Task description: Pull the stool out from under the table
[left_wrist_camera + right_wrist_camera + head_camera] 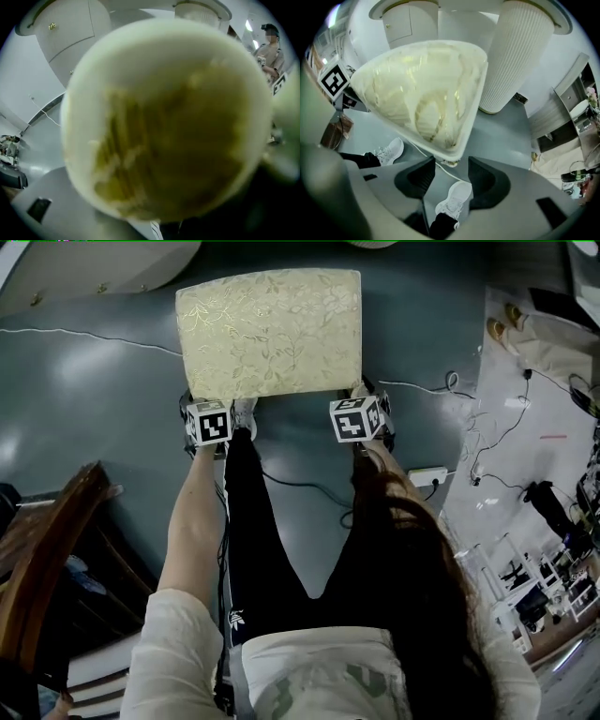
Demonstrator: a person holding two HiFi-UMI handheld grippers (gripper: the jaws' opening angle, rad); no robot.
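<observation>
Flanking stool [269, 334]: floor cable [56, 332] & wooden chair [47, 549] on L.

I count one stool [270, 334], just ahead of both tools. There are two tools: the left hand-held gripper [208, 418] and the right hand-held gripper [452, 176]. I see two white shoes, the near shoe [453, 197] straight below the right hand-held gripper's jaws and the far shoe [389, 151] off toward the left hand-held gripper. One ribbed column [515, 56] stands beyond the right hand-held gripper. One wooden chair [47, 549] sits outside the left hand-held gripper, and one power strip [427, 476] lies outside the right.
</observation>
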